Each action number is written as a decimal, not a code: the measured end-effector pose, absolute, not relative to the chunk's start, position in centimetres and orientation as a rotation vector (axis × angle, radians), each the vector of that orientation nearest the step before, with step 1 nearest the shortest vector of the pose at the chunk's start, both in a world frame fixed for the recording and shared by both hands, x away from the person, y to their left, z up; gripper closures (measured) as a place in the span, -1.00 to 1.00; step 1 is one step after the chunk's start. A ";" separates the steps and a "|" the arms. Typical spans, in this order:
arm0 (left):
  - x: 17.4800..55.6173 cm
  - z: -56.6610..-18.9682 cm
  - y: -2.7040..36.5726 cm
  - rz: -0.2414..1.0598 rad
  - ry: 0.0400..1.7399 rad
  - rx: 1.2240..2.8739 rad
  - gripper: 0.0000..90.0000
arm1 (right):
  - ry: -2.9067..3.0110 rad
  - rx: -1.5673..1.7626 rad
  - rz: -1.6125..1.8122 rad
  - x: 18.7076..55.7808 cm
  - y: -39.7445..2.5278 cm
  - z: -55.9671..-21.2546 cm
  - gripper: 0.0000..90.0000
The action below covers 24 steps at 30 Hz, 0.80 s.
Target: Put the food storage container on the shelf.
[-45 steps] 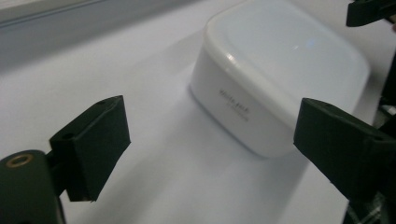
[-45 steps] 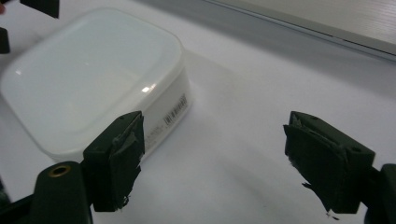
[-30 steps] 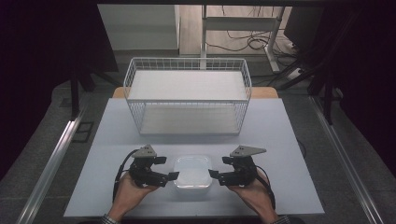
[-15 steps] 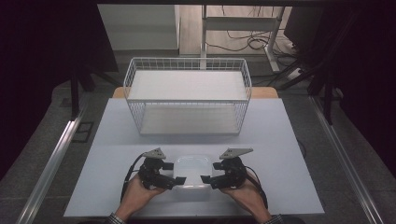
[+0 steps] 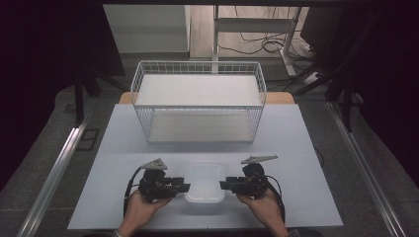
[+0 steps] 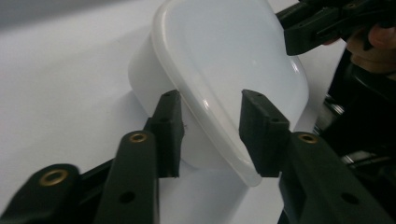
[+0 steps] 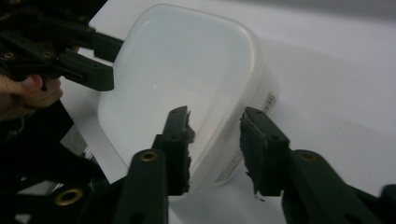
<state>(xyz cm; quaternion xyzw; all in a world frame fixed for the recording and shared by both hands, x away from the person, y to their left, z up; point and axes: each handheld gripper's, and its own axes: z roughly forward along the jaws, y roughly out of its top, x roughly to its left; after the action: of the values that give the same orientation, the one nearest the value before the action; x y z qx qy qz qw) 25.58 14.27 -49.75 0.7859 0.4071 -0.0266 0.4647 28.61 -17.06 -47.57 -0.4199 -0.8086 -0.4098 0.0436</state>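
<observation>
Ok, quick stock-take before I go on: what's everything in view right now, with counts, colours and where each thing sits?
Plastic container: one, translucent white with a lid on, near edge of the table, between the two grippers.
Wire basket: one, white, far half of the table, open top, with white panels inside.
Table: one, pale grey-blue top.
Metal stand: one, light grey, on the floor beyond the table, with dark cables around it.
Left gripper: one, black, at the container's left side; jaws open, straddling its rim.
Right gripper: one, black, at the container's right side; jaws open, straddling its rim.
Hands: two, left hand and right hand, each holding a gripper, at the near edge.
</observation>
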 end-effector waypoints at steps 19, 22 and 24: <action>25.1 -48.9 14.5 0.007 1.089 1.840 0.76 | -2.507 -1.358 -1.411 27.4 -16.9 -46.6 0.75; 25.1 -48.2 14.7 0.028 1.074 1.838 0.76 | -2.499 -1.341 -1.438 27.5 -17.0 -46.3 0.75; 25.2 -47.7 14.9 0.040 1.068 1.834 0.76 | -2.512 -1.318 -1.462 27.7 -16.8 -45.7 0.75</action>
<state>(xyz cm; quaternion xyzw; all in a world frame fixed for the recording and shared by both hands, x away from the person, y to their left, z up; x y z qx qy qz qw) 25.17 14.88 -47.74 0.7543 0.4392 0.0165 0.4878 27.67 -16.85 -45.65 -0.4129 -0.7869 -0.4580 -0.0249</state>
